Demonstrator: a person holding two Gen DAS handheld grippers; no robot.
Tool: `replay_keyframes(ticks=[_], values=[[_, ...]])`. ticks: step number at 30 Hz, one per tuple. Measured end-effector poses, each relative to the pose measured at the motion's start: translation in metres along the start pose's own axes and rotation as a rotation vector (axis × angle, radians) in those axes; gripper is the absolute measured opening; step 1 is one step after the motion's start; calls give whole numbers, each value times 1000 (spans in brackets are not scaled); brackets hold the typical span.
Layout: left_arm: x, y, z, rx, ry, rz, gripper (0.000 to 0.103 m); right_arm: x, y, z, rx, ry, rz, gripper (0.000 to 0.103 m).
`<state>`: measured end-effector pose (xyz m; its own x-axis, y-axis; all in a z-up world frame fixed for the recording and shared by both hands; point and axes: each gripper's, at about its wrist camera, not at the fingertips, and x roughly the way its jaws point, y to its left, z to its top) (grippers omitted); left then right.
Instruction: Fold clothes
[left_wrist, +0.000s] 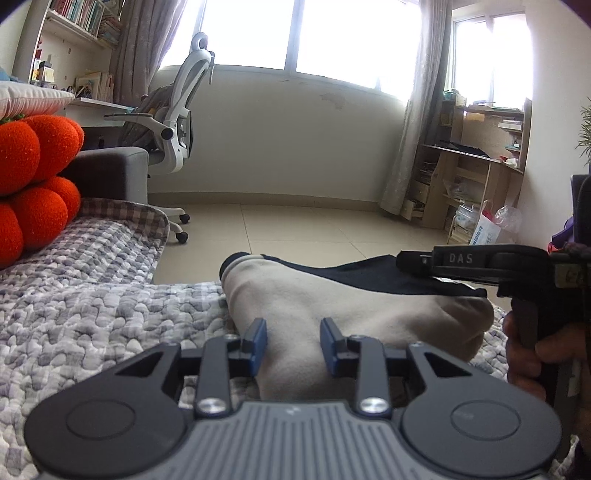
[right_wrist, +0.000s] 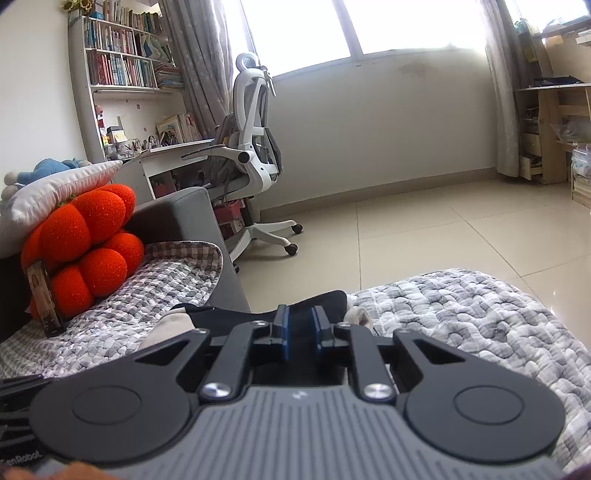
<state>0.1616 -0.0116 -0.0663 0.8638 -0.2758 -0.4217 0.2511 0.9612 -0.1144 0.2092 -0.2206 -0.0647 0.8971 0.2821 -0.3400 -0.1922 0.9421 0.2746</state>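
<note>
We saw the grey checked quilt (left_wrist: 92, 306) covering the bed, and on it the cream garment (left_wrist: 343, 314) with its dark part. Our left hand-held gripper (left_wrist: 293, 341) stood narrowly parted over the cream cloth, unclamped. Our right hand-held gripper (right_wrist: 299, 326) pinched the dark fabric (right_wrist: 258, 317).
</note>
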Motion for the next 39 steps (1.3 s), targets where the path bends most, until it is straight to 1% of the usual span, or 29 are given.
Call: replay_keyframes(ticks=[2, 5, 7, 9, 10, 11, 13, 14, 15, 16, 18, 20, 21, 22, 24, 25, 28, 30, 32, 35, 36, 37, 39], values=[[-6, 1, -3, -36, 11, -11, 32, -1, 0, 0, 8, -4, -1, 18], [-14, -1, -2, -42, 31, -21, 32, -2, 0, 0, 17, 0, -6, 18], [-19, -3, 0, -43, 46, -26, 37, -6, 1, 3, 32, 1, -7, 21], [-24, -5, 1, -47, 60, -42, 41, -14, 1, 7, 50, -12, -9, 47], [-26, -6, 1, -50, 65, -46, 43, -19, 0, 8, 63, -24, -8, 49], [-28, -7, 2, -53, 71, -43, 45, -24, -2, 9, 77, -32, -3, 49], [-30, -7, 5, -63, 83, -32, 53, -32, -7, 11, 117, -26, 9, 50], [-30, -6, 6, -75, 93, -24, 55, -36, -10, 12, 138, -20, 16, 51], [-30, -4, 8, -89, 104, -19, 59, -39, -14, 12, 161, -9, 20, 53], [-29, -3, 9, -100, 116, -15, 64, -40, -18, 12, 185, 8, 21, 55], [-27, 0, 11, -111, 142, -4, 69, -40, -25, 12, 238, 52, 26, 59], [-25, 0, 14, -112, 169, 17, 72, -39, -28, 14, 270, 106, 32, 59], [-24, 0, 16, -111, 183, 28, 75, -39, -29, 15, 283, 132, 34, 59], [-23, 1, 18, -116, 198, 39, 77, -39, -29, 17, 292, 154, 33, 59], [-22, 2, 24, -131, 223, 56, 80, -45, -26, 24, 296, 170, 25, 60], [-23, 3, 27, -145, 227, 63, 80, -49, -24, 29, 293, 170, 21, 60], [-27, 4, 39, -173, 243, 79, 84, -61, -15, 44, 267, 152, 7, 67], [-30, 4, 47, -186, 255, 89, 85, -65, -10, 53, 256, 165, -5, 68], [-31, 1, 56, -180, 286, 80, 90, -68, -5, 62, 251, 184, -15, 68], [-32, -4, 69, -173, 319, 49, 93, -67, -1, 76, 266, 222, -19, 70], [-31, -6, 73, -169, 332, 37, 97, -66, 1, 81, 272, 236, -20, 70], [-27, -7, 77, -162, 360, 16, 101, -65, 1, 85, 279, 251, -21, 71], [-19, -7, 85, -157, 413, -30, 101, -62, 0, 93, 299, 289, -29, 75]])
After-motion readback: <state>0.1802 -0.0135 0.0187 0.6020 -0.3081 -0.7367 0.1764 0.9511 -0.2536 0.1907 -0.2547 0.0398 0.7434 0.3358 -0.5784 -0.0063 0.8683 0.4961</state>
